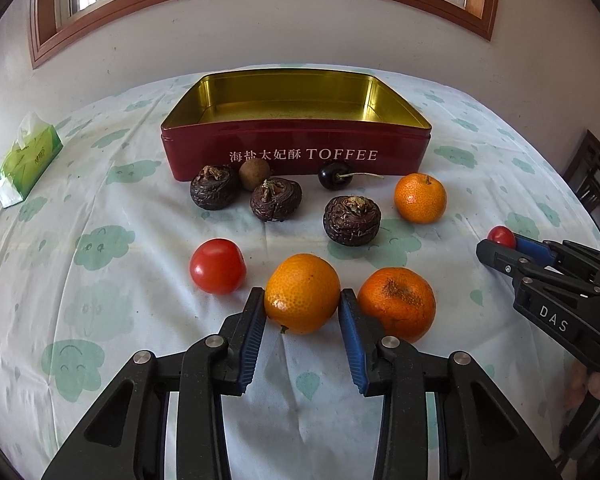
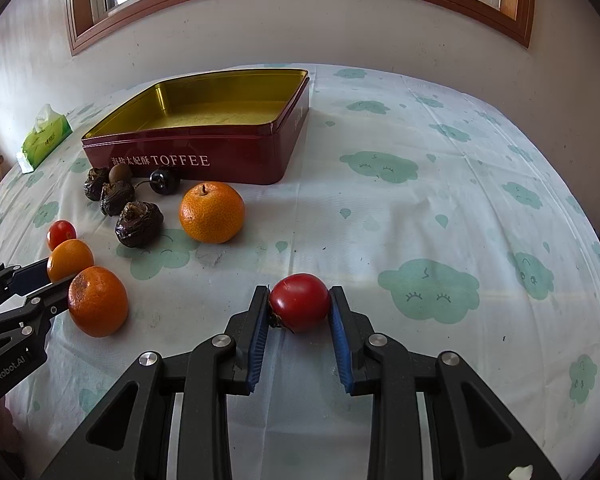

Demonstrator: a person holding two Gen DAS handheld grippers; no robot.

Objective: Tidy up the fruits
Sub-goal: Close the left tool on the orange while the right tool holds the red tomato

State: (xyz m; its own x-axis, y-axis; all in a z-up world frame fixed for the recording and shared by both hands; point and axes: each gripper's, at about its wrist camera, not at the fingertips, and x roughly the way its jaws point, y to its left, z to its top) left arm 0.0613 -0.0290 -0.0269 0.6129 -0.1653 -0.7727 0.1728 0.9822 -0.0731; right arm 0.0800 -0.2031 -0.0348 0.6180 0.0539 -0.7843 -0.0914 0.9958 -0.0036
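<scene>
Presently the left gripper has its jaws clamped on a mandarin; the right gripper is clamped on a red tomato. Both fruits rest on the tabletop. Each should lift straight, clearing neighbouring fruit, toward the empty toffee tin behind.

Black left gripper, ribbed blue fingers, silver screws, white "DAS" lettering
</scene>
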